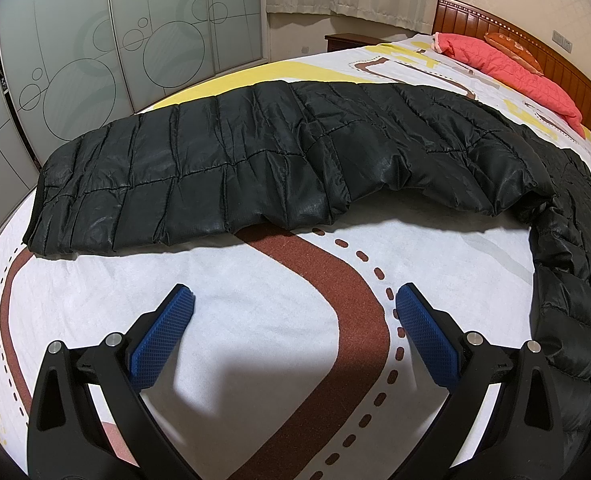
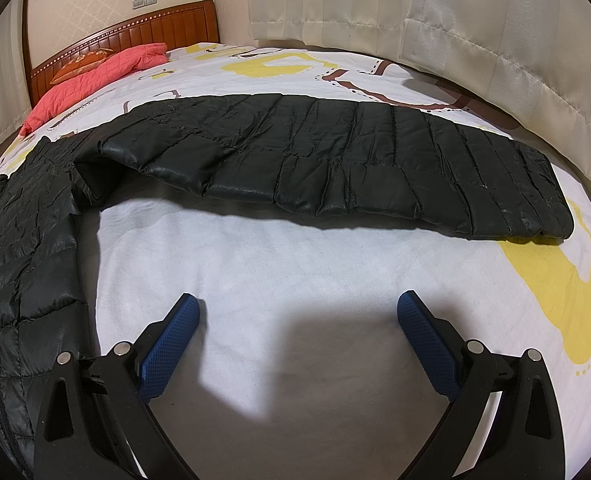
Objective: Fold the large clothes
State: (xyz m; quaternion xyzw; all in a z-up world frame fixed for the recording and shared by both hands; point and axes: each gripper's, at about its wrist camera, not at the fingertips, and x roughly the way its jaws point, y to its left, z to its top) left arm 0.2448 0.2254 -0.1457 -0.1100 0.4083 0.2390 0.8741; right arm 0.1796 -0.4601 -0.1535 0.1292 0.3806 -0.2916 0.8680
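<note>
My left fingers [image 1: 295,300] and right fingers [image 2: 298,308] both hang spread wide and empty over the bed [image 2: 295,264]. The black jacket [image 1: 255,160] lies spread flat ahead, one sleeve [image 2: 355,172] stretched out sideways.

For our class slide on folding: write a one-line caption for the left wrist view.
Open left gripper hovers over the patterned bedsheet, facing a black quilted jacket sleeve.
</note>
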